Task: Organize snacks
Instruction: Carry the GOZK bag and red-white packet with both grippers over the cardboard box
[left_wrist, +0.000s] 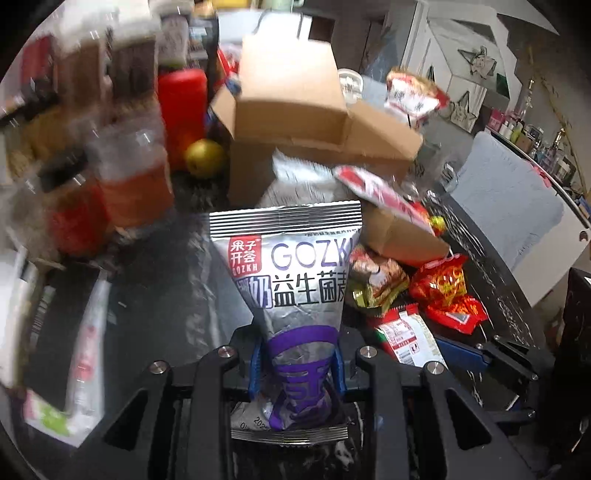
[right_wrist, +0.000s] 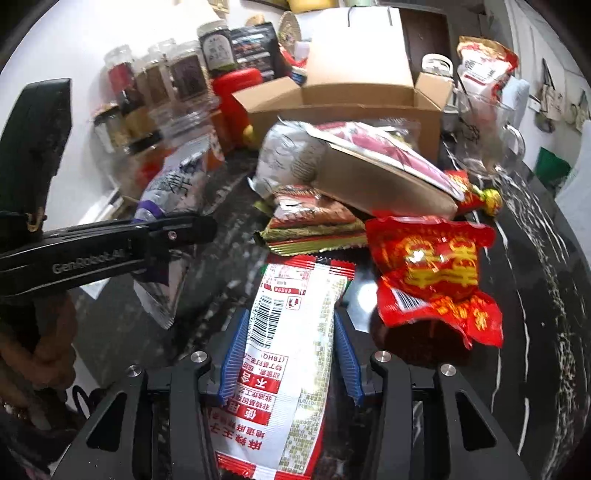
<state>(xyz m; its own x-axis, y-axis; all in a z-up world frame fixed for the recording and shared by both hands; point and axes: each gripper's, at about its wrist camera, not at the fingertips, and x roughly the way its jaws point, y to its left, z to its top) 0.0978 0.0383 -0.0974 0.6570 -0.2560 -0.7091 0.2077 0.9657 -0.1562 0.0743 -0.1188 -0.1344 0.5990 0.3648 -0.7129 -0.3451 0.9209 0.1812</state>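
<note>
Between my left tongs (left_wrist: 297, 369), silver packet (left_wrist: 291, 273) pinched low, lifted; top-heavy, could slip. Right tongs (right_wrist: 286, 354) straddle striped packet (right_wrist: 291, 332) near counter's front edge, grip uncertain. Box (right_wrist: 354, 92) beyond the pile; carrying across may snag it.

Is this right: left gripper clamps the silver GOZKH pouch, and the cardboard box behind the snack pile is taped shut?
Not quite. The left gripper does clamp the silver GOZKH pouch, but the cardboard box stands open, flaps up; the right wrist view shows it.
</note>
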